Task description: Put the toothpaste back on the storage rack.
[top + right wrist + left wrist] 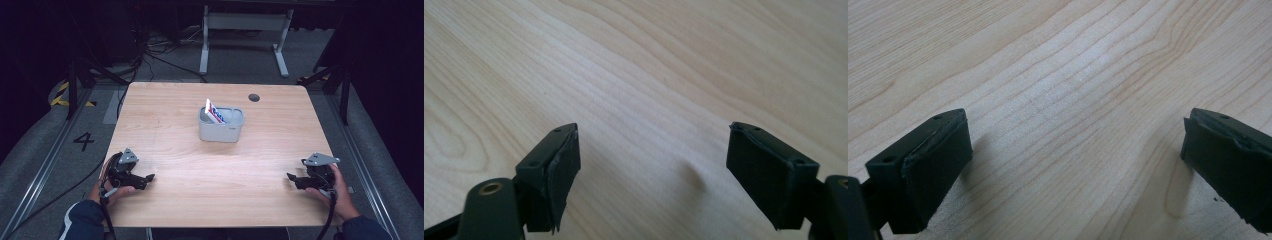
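A grey rectangular bin [221, 125] stands on the wooden table [215, 165] a little beyond its middle. A white packet with red and blue print [214, 112] leans inside it, poking above the rim. My left gripper [149, 178] rests near the table's front left corner, held by a hand, its jaws wide apart with only bare wood [1068, 125] between them. My right gripper [291, 177] sits near the front right edge, also open over bare wood [649, 130]. Both grippers point inward and lie well short of the bin.
A dark round grommet [254, 97] is set into the table's far right part. Beyond the table stand a white desk frame [245, 30] and loose cables [150, 50] on the floor. Metal rails [45, 165] run along both sides.
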Demonstrator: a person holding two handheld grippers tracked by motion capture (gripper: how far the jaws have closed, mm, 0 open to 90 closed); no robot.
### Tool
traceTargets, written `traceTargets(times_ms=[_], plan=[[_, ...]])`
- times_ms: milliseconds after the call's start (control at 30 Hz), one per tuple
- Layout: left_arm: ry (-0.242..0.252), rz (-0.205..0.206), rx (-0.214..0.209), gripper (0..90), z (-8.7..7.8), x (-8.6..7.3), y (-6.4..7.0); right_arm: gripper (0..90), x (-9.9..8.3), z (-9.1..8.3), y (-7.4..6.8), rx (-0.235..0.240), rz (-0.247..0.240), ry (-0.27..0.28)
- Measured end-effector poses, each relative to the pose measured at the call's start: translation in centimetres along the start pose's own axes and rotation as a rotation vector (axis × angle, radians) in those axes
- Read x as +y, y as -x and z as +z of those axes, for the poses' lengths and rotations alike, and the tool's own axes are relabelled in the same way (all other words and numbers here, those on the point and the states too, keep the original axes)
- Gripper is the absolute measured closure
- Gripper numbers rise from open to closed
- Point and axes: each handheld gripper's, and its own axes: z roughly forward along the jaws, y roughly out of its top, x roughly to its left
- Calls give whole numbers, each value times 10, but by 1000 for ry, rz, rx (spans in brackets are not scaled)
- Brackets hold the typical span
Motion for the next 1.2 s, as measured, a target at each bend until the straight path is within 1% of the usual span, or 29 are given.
traceTargets(times_ms=[33, 67, 100, 133, 167, 233, 267, 300, 367, 467, 700, 800, 833, 867, 900, 967, 1200], plan=[[2, 0, -1, 3, 0, 0, 0, 219, 0, 0, 0, 0, 0, 0], [2, 0, -1, 3, 0, 0, 0, 219, -7, -2, 3, -2, 28, 6], [1, 3, 0, 3, 0, 0, 0, 219, -11, -3, 5, 5, 47, 9], [1, 0, -1, 3, 0, 0, 0, 219, -11, -3, 5, 5, 47, 9], [1, 0, 0, 3, 0, 0, 0, 215, -18, -5, 10, 9, 78, 18], [2, 0, -1, 3, 0, 0, 0, 213, -23, -7, 14, 20, 112, 30], [2, 10, 5, 3, 0, 0, -1, 211, -26, -7, 15, 26, 119, 38], [2, 10, 5, 3, 0, 0, -1, 211, -26, -7, 15, 26, 119, 38], [1, 9, 8, 3, 0, 0, 0, 207, -32, -9, 18, 39, 133, 65], [-3, 6, 13, 2, 0, 1, 0, 203, -33, -9, 19, 38, 139, 63], [3, -2, 16, 2, 1, 1, 1, 193, -32, -8, 20, 40, 130, 61], [-2, 7, 16, 2, 0, 1, 0, 192, -32, -8, 20, 40, 130, 61], [0, -4, 17, 2, 1, 1, 1, 192, -32, -8, 20, 40, 130, 61], [-2, 3, 18, 2, 0, 1, 0, 191, -32, -8, 20, 41, 129, 61], [-1, -8, 18, 2, 0, 1, 1, 189, -32, -8, 20, 40, 129, 61], [-3, -3, 19, 2, 0, 1, 1, 183, -31, -7, 20, 42, 133, 60], [-1, -9, 21, 2, 0, 1, 1, 180, -31, -6, 20, 40, 130, 60]])
